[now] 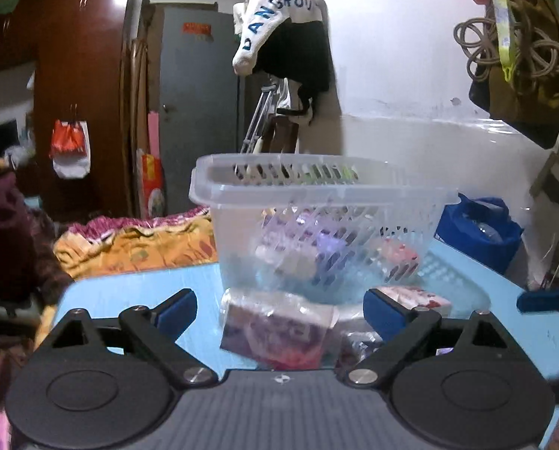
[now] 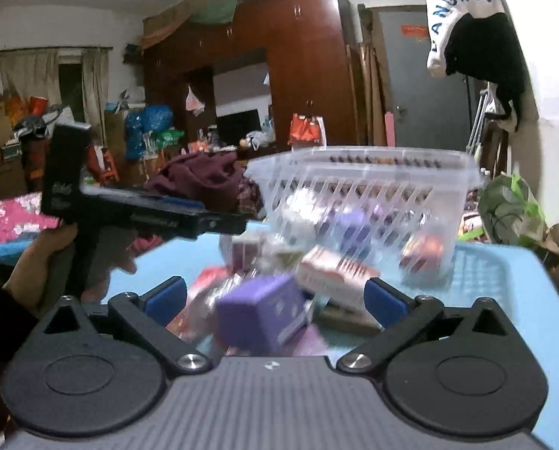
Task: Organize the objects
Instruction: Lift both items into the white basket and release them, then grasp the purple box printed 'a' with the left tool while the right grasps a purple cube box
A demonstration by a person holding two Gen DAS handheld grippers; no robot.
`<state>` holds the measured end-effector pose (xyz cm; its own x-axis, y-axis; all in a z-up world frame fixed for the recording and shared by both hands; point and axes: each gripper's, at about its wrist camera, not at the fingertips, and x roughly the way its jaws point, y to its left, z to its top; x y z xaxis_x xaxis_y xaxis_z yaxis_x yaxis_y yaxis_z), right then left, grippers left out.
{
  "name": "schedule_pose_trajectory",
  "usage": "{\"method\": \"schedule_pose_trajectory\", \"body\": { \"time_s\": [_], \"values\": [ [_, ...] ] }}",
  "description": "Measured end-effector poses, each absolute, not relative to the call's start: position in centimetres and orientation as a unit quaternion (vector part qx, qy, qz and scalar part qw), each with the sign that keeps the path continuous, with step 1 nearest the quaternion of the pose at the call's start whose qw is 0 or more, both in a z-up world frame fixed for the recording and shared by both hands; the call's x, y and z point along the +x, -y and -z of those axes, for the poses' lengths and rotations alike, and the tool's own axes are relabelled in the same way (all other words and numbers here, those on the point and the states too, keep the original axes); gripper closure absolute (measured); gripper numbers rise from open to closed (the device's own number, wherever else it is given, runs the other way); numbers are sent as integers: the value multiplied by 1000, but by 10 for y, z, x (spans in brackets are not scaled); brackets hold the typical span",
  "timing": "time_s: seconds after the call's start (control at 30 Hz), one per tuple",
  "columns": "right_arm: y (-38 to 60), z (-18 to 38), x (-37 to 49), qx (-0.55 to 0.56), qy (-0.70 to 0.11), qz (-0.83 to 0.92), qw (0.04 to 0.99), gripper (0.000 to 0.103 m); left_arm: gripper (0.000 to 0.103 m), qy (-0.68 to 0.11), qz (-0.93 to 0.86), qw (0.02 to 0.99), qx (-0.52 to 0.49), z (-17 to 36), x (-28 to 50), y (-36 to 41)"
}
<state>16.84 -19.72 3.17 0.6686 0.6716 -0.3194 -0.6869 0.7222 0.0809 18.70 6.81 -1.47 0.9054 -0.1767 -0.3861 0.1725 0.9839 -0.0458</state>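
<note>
A clear slotted plastic basket (image 1: 242,202) stands on the light blue table (image 1: 129,288) and holds several small packets. It also shows in the right wrist view (image 2: 463,172). My left gripper (image 1: 279,309) is open, its jaws on either side of a maroon wrapped packet (image 1: 275,328) lying in front of the basket. A pink and white packet (image 1: 418,296) lies beside its right finger. My right gripper (image 2: 275,296) is open around a purple box (image 2: 260,311) in a blurred pile of packets. A pink striped packet (image 2: 335,273) lies behind it.
The left hand-held gripper (image 2: 148,213) reaches in from the left in the right wrist view. The right gripper's blue finger tip (image 1: 546,298) shows at the right table edge. A blue bag (image 1: 482,232) stands behind the table. Bedding (image 1: 137,243) lies to the left. Clothes (image 1: 279,30) hang above.
</note>
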Motion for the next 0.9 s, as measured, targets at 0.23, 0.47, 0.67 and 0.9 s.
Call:
{"method": "schedule_pose_trajectory", "body": {
  "time_s": [0.23,0.47,0.67,0.9],
  "values": [
    [182,-20,173,-51,-179,-379,907,23,6,-236,88,968,-3,38,201,-72],
    [188,-9,164,-42,-183,-379,906,49,26,-233,86,969,4,41,202,-69],
    [200,-9,163,-24,-172,-376,910,53,26,-191,66,979,-5,33,186,-73],
    [221,-12,168,-6,-157,-358,921,54,26,-141,43,988,-47,30,164,-87]
  ]
}}
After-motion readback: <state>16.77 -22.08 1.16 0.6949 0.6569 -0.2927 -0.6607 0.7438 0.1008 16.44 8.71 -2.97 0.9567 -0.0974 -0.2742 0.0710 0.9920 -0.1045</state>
